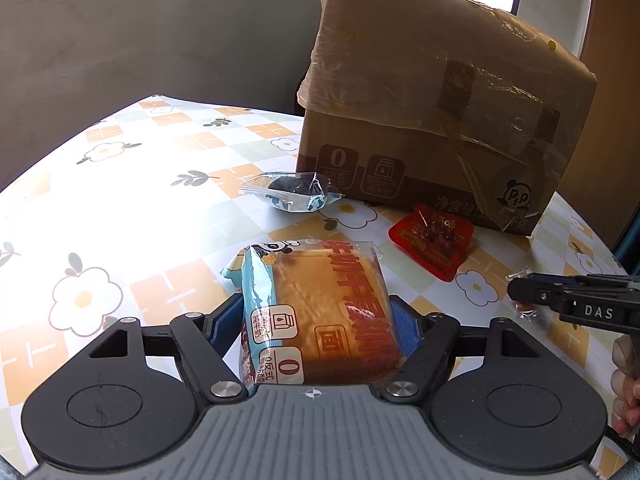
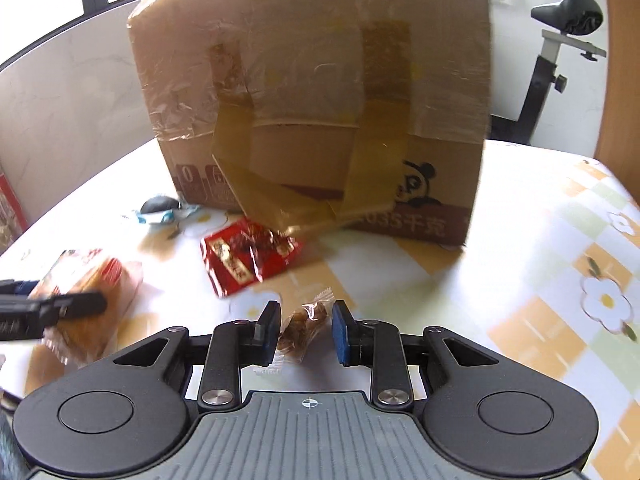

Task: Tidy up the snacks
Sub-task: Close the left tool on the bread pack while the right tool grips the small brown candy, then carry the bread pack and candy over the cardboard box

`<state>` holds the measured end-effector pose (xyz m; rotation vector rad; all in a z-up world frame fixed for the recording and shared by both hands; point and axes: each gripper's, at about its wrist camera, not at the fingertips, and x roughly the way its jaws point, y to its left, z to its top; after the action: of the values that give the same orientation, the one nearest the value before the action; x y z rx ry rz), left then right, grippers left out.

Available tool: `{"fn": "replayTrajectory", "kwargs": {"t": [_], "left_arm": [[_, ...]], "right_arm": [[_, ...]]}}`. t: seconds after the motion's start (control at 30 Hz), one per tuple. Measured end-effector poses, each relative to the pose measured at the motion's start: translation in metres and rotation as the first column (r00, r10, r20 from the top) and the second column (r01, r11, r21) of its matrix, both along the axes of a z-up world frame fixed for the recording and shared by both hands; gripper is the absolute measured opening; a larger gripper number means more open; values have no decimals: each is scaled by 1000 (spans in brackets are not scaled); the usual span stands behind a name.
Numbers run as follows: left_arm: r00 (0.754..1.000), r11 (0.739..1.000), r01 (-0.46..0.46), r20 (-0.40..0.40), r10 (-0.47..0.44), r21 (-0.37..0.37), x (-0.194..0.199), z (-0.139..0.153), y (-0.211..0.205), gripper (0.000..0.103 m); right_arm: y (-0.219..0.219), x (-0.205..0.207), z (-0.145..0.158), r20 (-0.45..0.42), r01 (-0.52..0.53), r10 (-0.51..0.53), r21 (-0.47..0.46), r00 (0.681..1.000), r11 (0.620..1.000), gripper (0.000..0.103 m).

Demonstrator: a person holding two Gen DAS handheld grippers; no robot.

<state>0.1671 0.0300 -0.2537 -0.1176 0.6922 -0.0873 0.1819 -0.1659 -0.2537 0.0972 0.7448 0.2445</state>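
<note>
Bread packet [image 1: 316, 312]: clear wrapper, blue edge, red lettering, golden loaf; clamped between wide-set left gripper [image 1: 316, 320] jaws. Candy [image 2: 306, 326]: small clear-wrapped brown piece, between right gripper [image 2: 305, 330] jaws, pads apart from it.

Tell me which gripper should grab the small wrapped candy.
Right. The right gripper already straddles the candy, with an open pad on either side of it. The left gripper is occupied, clamped on the bread packet.
</note>
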Motion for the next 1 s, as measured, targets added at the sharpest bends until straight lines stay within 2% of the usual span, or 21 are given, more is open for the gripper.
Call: {"fn": "replayTrajectory", "kwargs": {"t": [0.53,0.73,0.83,1.0], "left_arm": [[1000,1000,19,15,-19,11,-4,-1,0,78],[999,999,33,21,-33,21,-7,1,-2,76],[999,999,40,20,-41,35,-7,5,-4,75],[997,998,42,67,-45,42,-11,23,-2,75]], "right_arm": [[-3,-8,-5,19,2,-2,-15,1000,1000,27],[-3,-12,-3,40,8,-7,-20,999,1000,24],[-7,-16,0,68,18,-18,4,998,1000,23],[-22,-20,10,98,55,-62,71,993,996,23]]}}
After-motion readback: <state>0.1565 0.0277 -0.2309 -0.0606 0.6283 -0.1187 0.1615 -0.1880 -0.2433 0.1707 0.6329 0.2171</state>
